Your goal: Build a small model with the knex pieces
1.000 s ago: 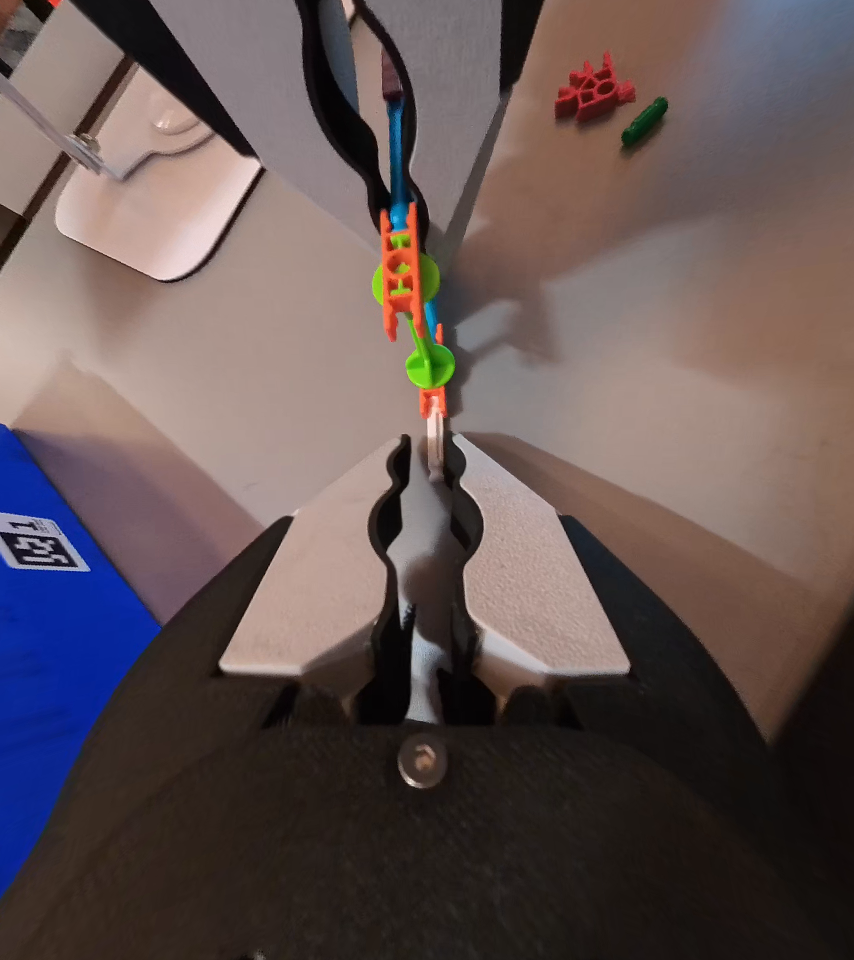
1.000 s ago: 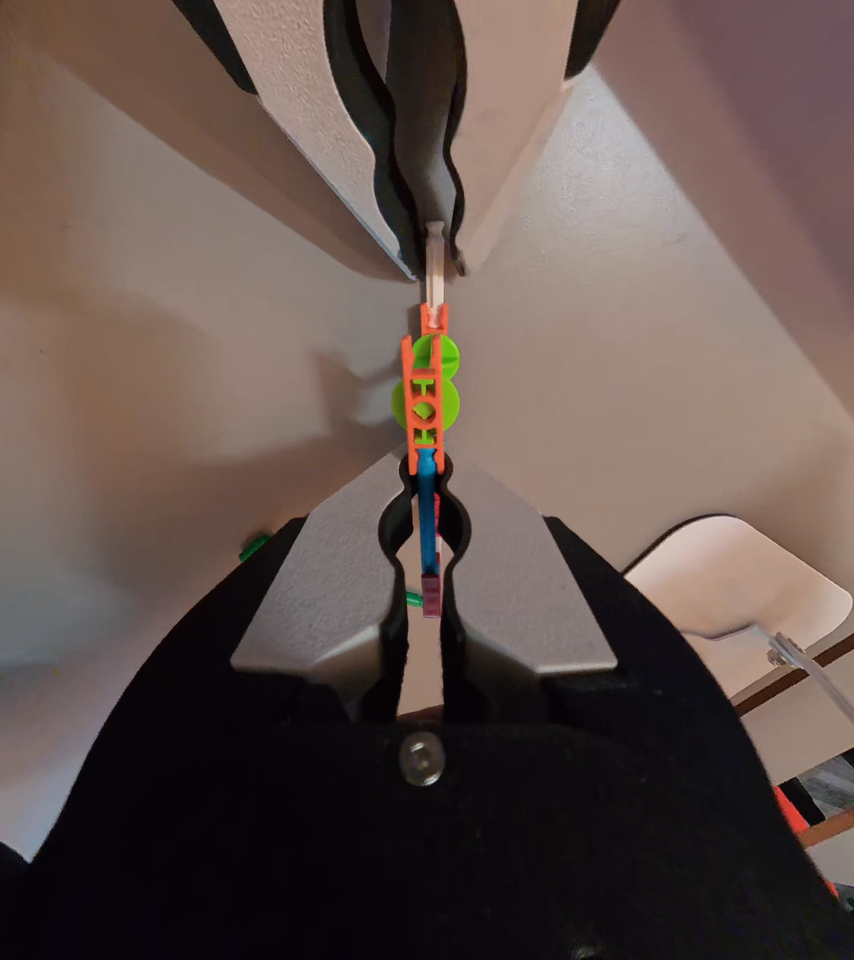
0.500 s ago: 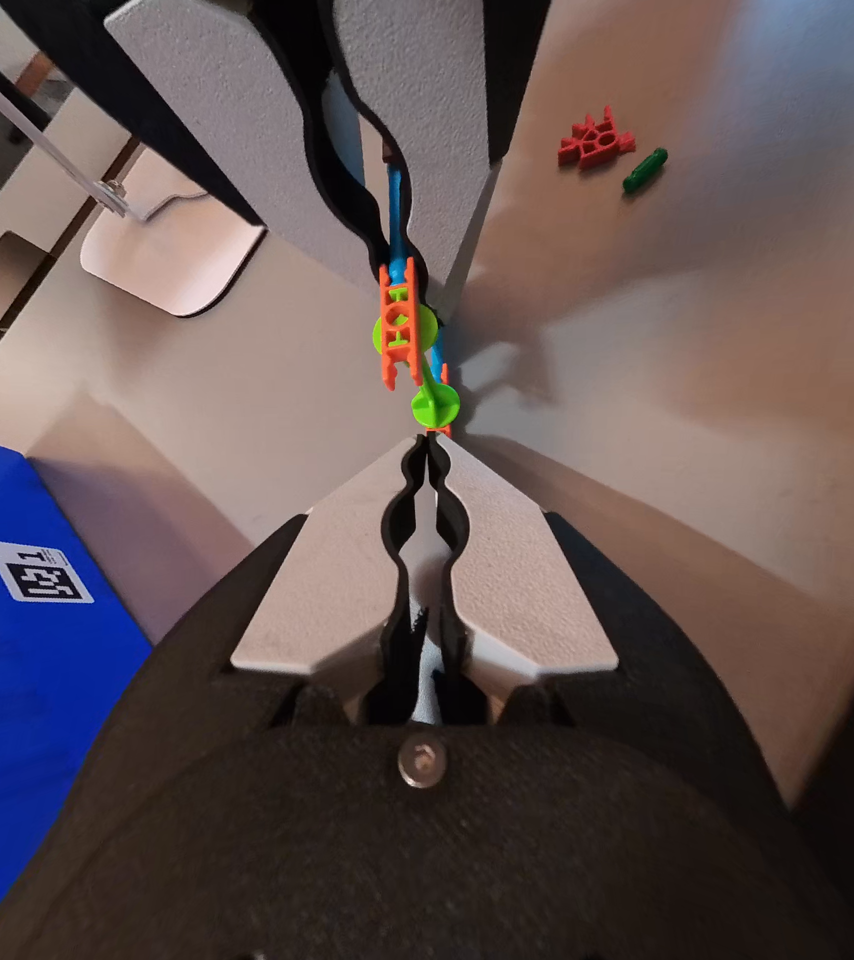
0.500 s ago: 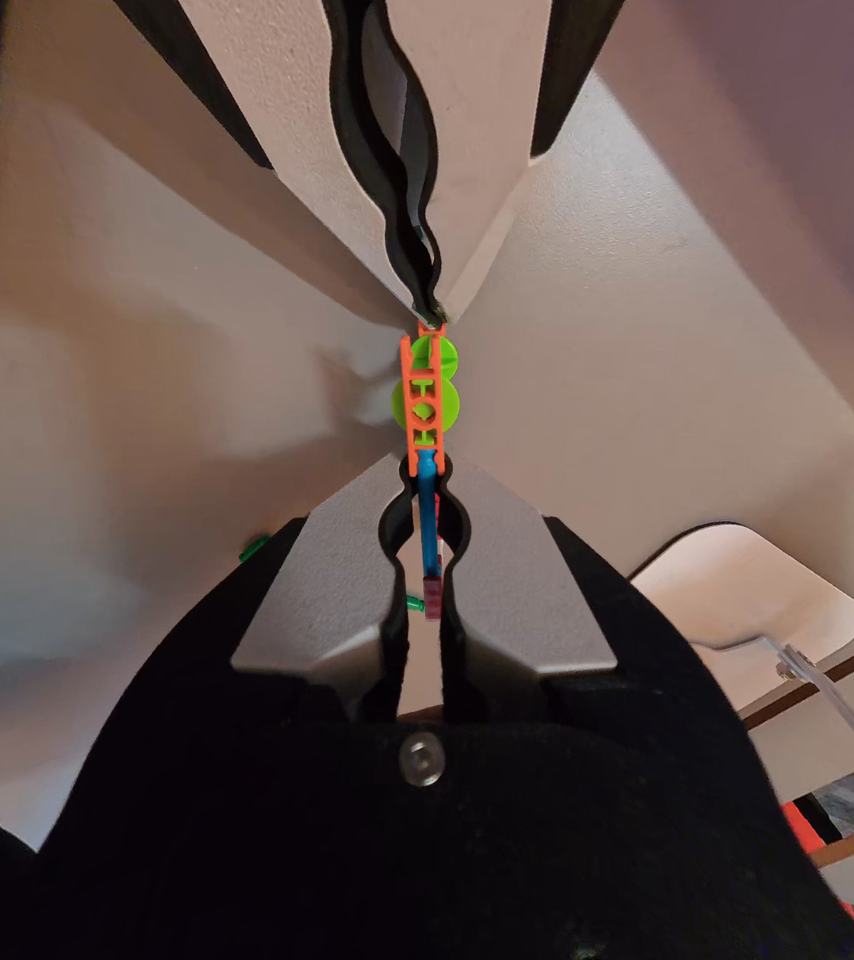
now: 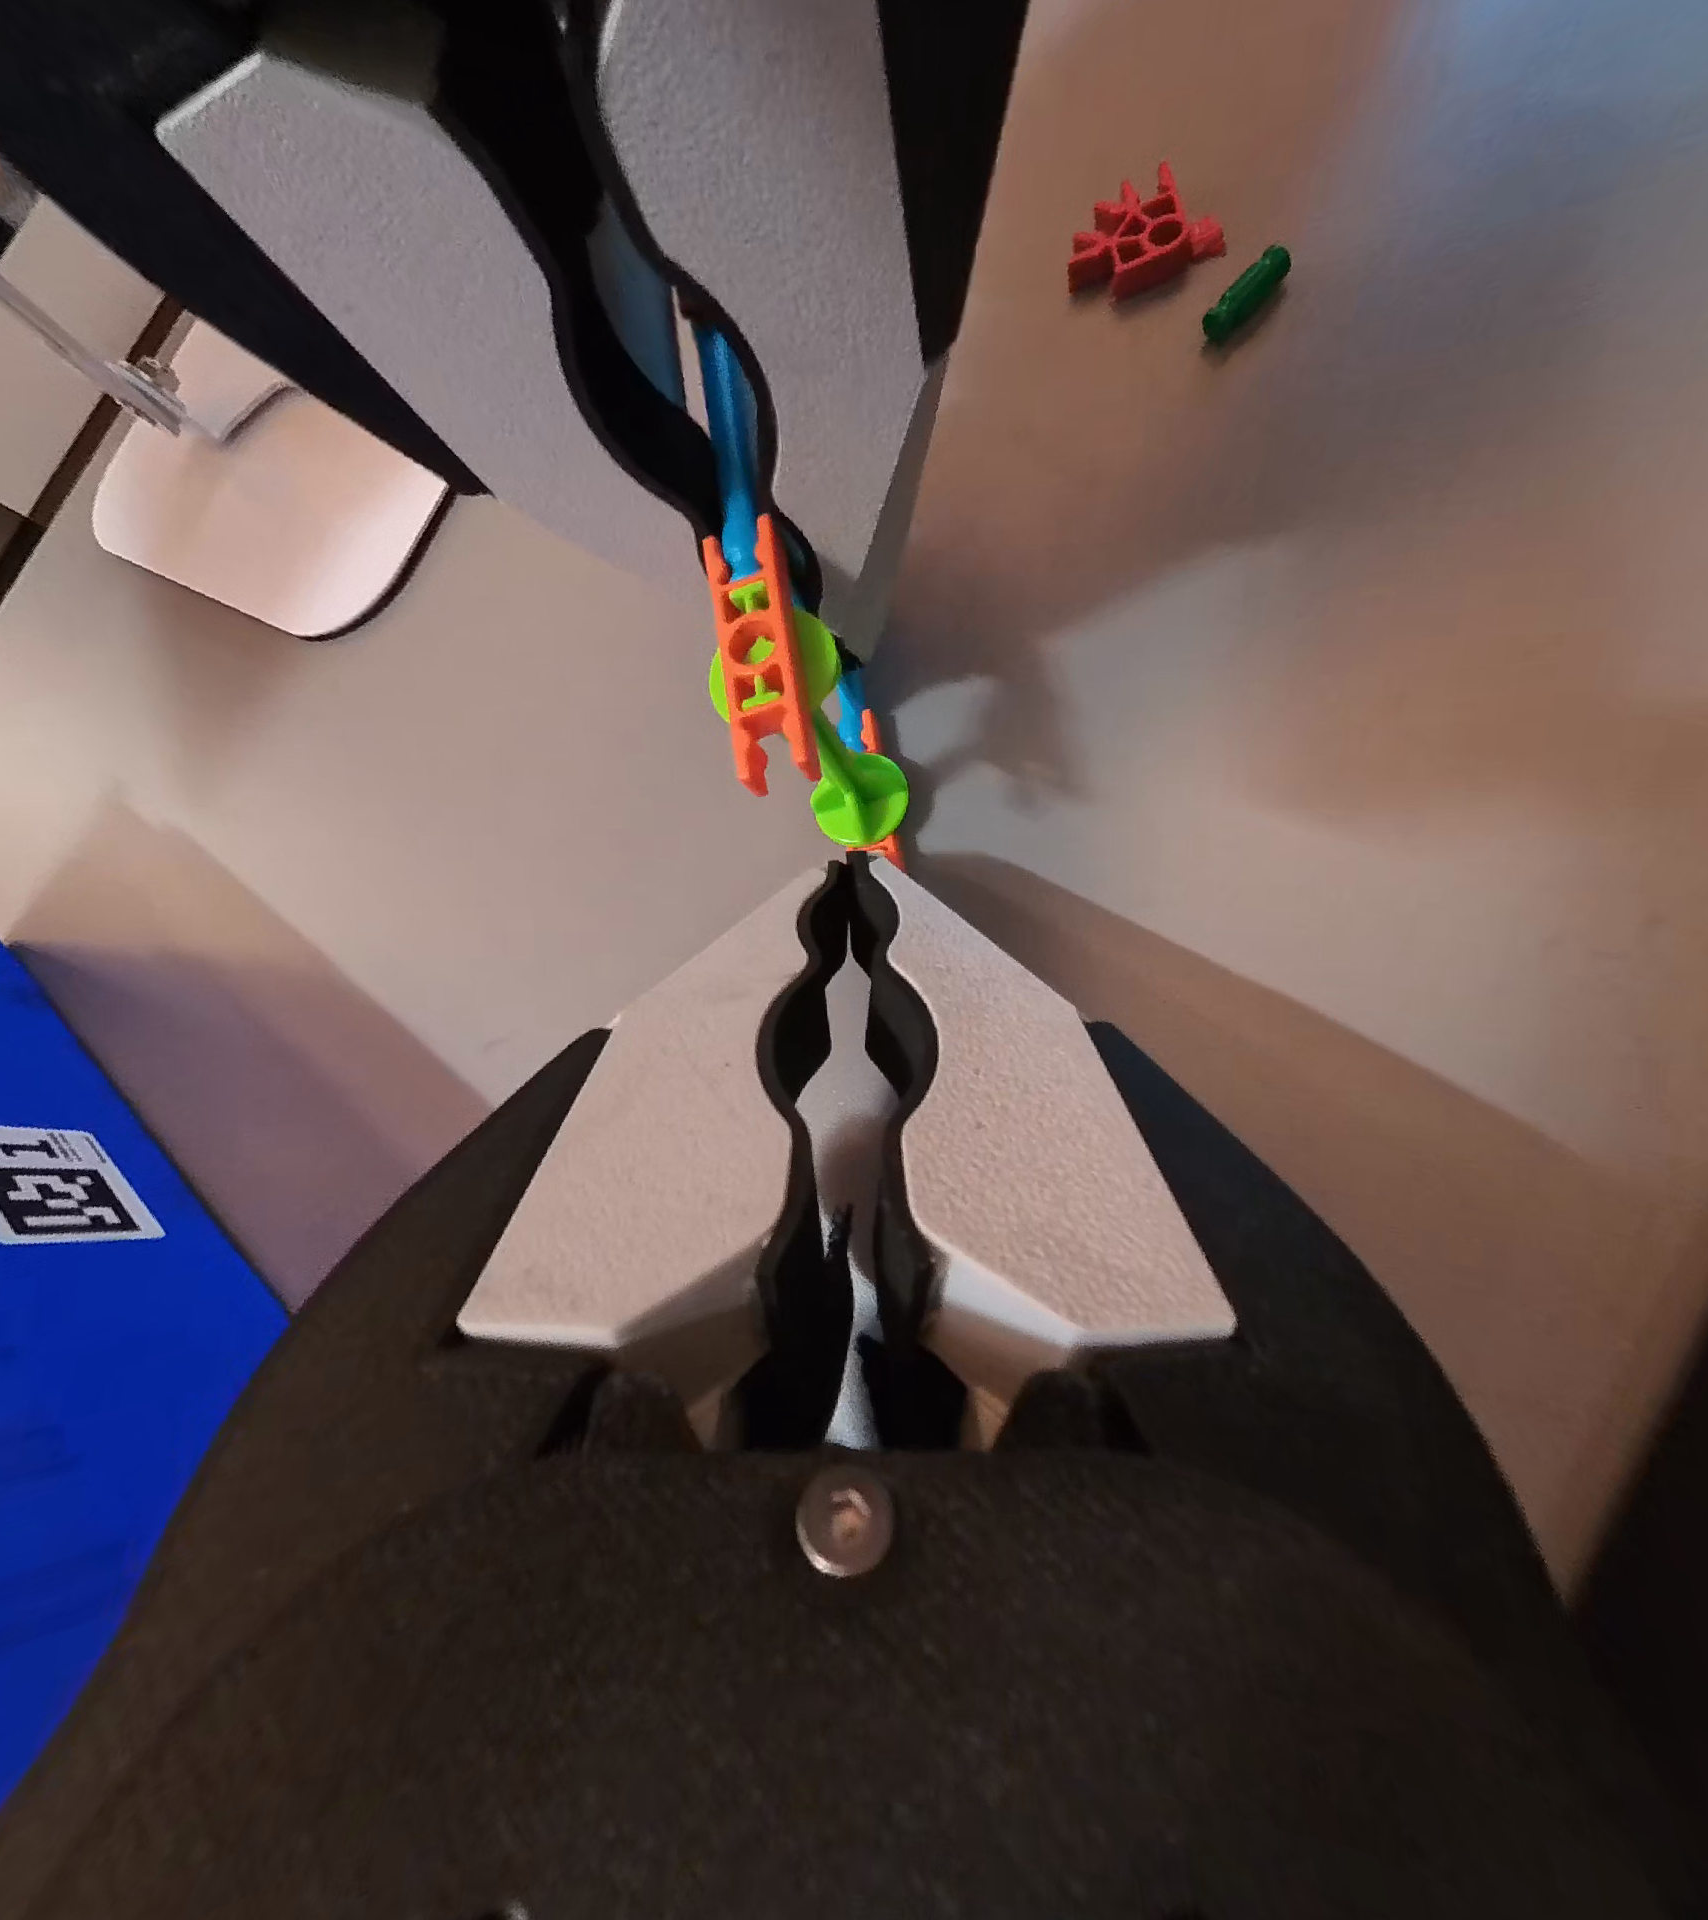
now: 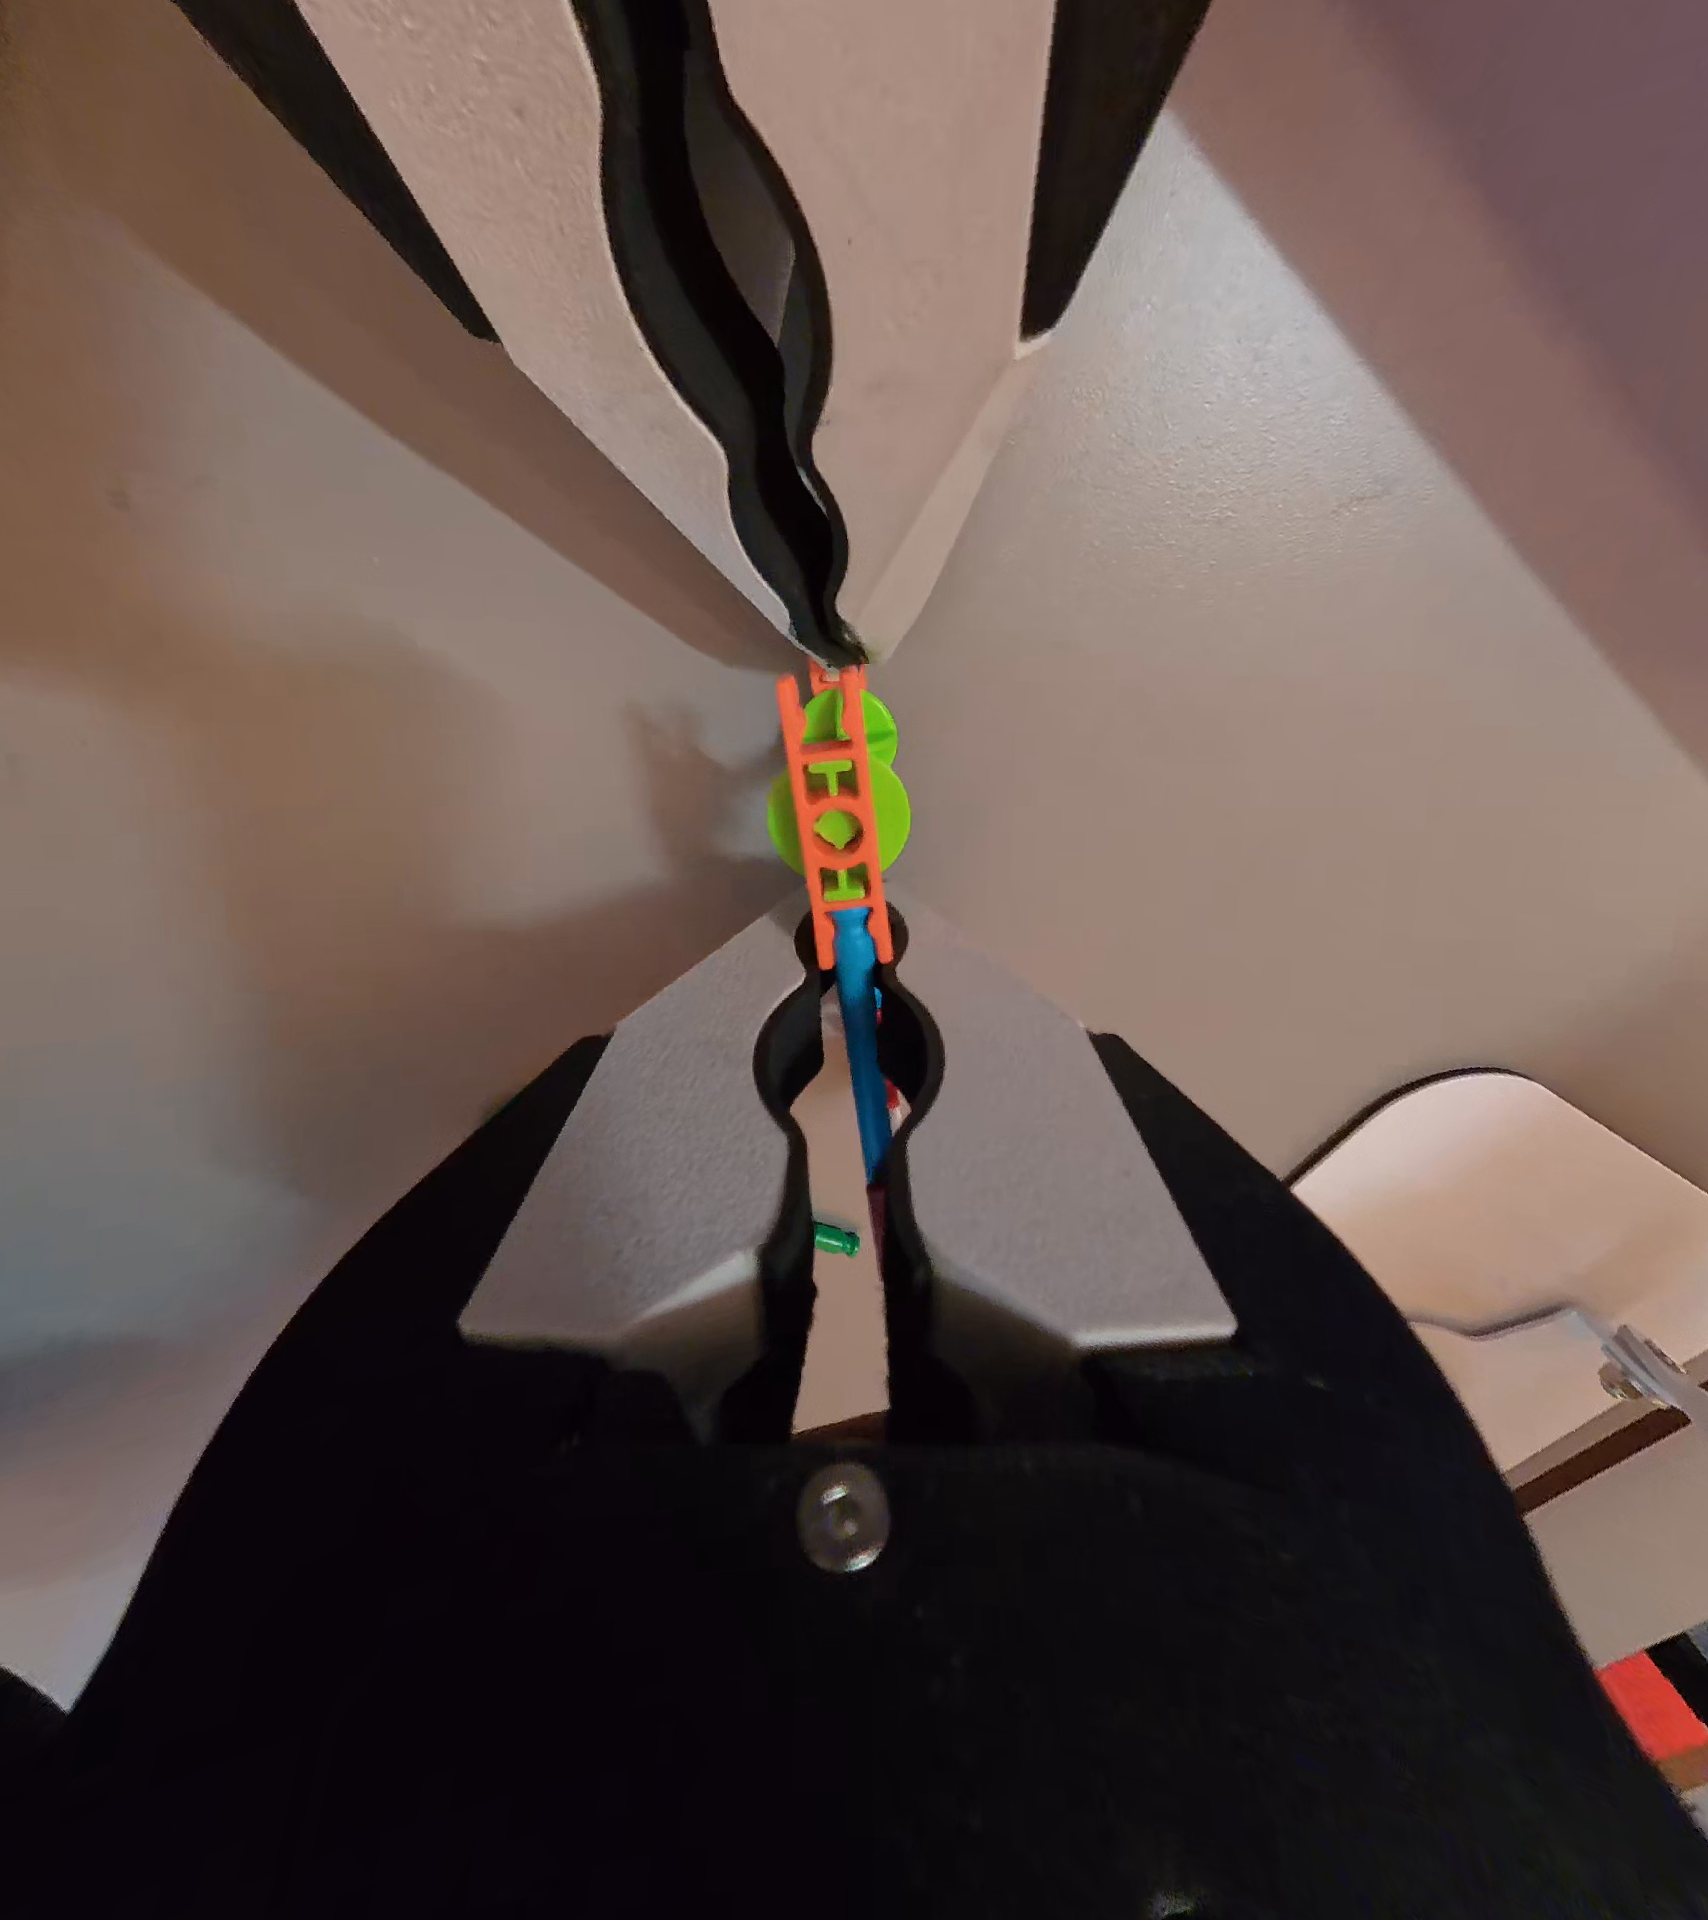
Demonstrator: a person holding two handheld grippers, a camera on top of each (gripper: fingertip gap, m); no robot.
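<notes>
Glossy plastic toy (image 5: 765,665), matt tabletop (image 5: 1349,727)

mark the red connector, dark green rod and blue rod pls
red connector (image 5: 1144,241), left wrist view, its middle.
dark green rod (image 5: 1245,292), left wrist view, mid-shaft.
blue rod (image 6: 861,1029), right wrist view, shaft inside the right claw.

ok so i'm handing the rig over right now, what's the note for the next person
Left gripper: shut, tips against one end of the orange plastic ladder-shaped connector; anything pinched there is hidden.
Right gripper: shut on the blue plastic rod plugged into the connector's other end.
Lime green plastic discs sit behind the connector; the assembly hangs between both grippers, over the beige table.
Loose on the table, apart from both: red plastic fan-shaped connector, dark green short rod.
</notes>
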